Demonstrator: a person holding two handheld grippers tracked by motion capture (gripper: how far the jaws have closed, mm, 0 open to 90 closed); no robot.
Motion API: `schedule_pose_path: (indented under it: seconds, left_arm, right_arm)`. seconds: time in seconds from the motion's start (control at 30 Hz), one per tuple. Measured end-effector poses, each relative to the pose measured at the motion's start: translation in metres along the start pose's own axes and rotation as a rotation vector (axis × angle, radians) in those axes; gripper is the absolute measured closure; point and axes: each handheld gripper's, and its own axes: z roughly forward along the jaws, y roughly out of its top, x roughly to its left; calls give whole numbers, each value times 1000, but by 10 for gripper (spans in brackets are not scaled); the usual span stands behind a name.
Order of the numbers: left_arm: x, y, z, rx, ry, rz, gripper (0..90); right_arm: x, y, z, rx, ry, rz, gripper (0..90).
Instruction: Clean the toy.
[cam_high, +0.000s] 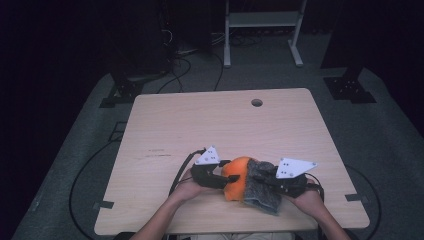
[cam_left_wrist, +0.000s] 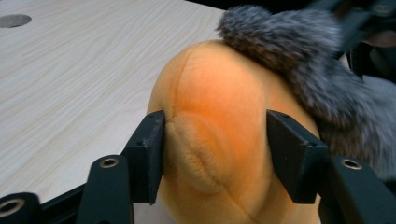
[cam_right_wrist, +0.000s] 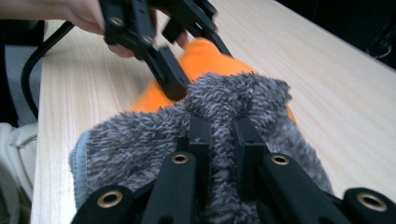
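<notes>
Between the jaws of our left gripper (cam_left_wrist: 215, 158) sits the orange plush toy (cam_left_wrist: 215, 116), both pads pressing into its sides near a stitched seam, so we have it clamped across its rounded body. Just past those jaws, a grey fuzzy sock (cam_left_wrist: 299, 60) is pulled over the far end of the toy. Our right gripper (cam_right_wrist: 219, 140) has its jaws nearly together, pinching a fold of the grey pile; beyond that pinch the orange plush pokes out, with the other gripper on it. From the high view, the toy (cam_high: 237, 178) and sock (cam_high: 262, 186) lie on the table (cam_high: 210, 120) between our left gripper (cam_high: 220, 175) and right gripper (cam_high: 272, 181), close to our edge.

We judge the toy light and soft: it dents under the pads and would squash rather than slip, so a hold across its widest part, as now, seems safest. The sock looks stretchy and fluffy, easy to lose if only the fuzz is caught, so we would take a deep fold at its cuff rather than the pile tips. Nothing here looks fragile.

We can read no brand, label or writing on the toy, the sock or the table
</notes>
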Motion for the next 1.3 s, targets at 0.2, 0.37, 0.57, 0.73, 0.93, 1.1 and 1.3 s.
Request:
schedule_pose_path:
  seconds: [0.2,0.37,0.57,0.73,0.93,1.1,1.3]
  left_arm:
    - [2,-2,-2,-9,-25,13,425]
    - [2,1,-1,-9,-38,-36,309]
    - [1,3,8,30,-77,-105,239]
    - [-21,14,2,-53,30,177,441]
    - [-19,9,7,-26,26,170,354]
    - [-11,12,7,-33,-21,-18,155]
    - [-17,9,6,-34,-4,73,413]
  right_arm:
    - [-16,-15,-18,-13,-13,99,800]
    - [-14,-7,-9,0,-12,80,801]
    - [-3,-10,-11,20,3,40,802]
    - [-5,3,-27,-110,-42,45,805]
    - [-17,4,-10,-77,-18,75,804]
    - [-6,3,-1,-67,-1,65,804]
    - [-14,-11,-12,-40,-19,100,805]
